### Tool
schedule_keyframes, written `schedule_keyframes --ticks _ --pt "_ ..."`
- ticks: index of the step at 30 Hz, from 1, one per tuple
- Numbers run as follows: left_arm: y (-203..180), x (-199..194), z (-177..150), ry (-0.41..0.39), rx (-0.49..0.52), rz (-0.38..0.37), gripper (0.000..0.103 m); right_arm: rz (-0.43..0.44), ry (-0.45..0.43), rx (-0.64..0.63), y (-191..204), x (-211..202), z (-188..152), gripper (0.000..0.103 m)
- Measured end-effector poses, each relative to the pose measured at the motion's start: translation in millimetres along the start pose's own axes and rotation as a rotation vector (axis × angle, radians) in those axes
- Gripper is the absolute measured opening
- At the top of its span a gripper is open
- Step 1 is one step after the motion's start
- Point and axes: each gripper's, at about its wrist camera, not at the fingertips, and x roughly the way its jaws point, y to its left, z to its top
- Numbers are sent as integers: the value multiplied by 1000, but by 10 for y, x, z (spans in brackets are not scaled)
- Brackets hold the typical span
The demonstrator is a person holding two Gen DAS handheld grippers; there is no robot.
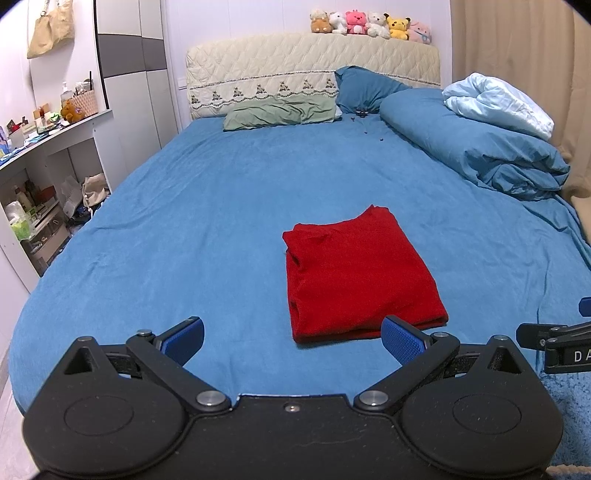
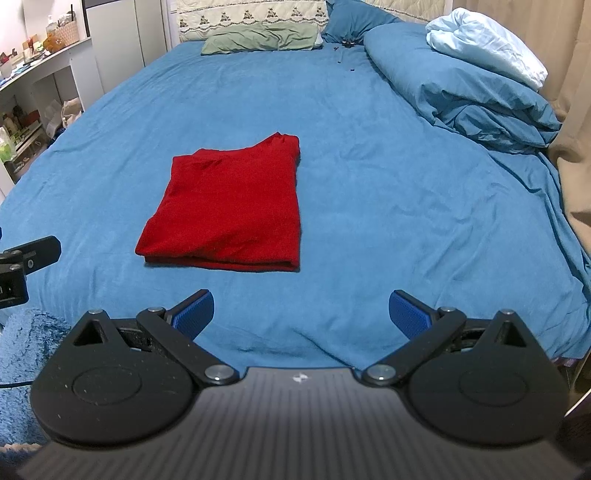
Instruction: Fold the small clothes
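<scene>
Red garment (image 1: pixel 360 275) lies folded into a neat rectangle on the blue bed sheet (image 1: pixel 207 206), toward the near end of the bed, its layered edge facing the cameras and what looks like a neckline bunched at the far corner, though the cloth is too soft in focus to be sure. Left tool (image 1: pixel 293 338) hovers just short of the garment's near edge, its blue-padded fingers spread wide and holding nothing. Right tool (image 2: pixel 301 312) hangs beside it over bare sheet, equally wide apart and empty, with the garment ahead and to its left. Farther off, a green pillow (image 1: pixel 280 114) rests against the quilted headboard (image 1: pixel 314 62), a rumpled blue duvet (image 1: pixel 476 144) lies along the right side, and plush toys (image 1: pixel 369 24) line the headboard top
</scene>
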Motion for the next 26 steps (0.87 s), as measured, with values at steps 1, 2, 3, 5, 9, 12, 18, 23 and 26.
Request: schedule_keyframes --ticks 1,2,3,5,9,12,18,23,26 --pt "2 -1 0 -1 1 1 103 1 0 0 -7 -1 -1 103" --pt "1 -1 3 -2 1 3 103 -1 -1 2 9 -4 -3 103" --pt "4 -2 5 -3 0 3 103 -2 -1 2 16 -3 -2 103" --pt "5 -3 3 -4 -2 4 103 -2 -1 2 9 -4 -3 103" --pt "11 3 5 -5 0 8 103 0 1 3 13 -6 -3 103" --pt "9 1 12 -9 9 10 103 -3 0 1 46 -9 -1 103" --pt "6 -14 9 -24 13 13 103 -1 0 3 50 -8 0 103" --pt "-8 -28 -11 -33 16 8 103 0 -2 3 50 -5 7 103" --pt "10 -27 -16 -37 14 8 103 1 -3 0 42 7 14 103"
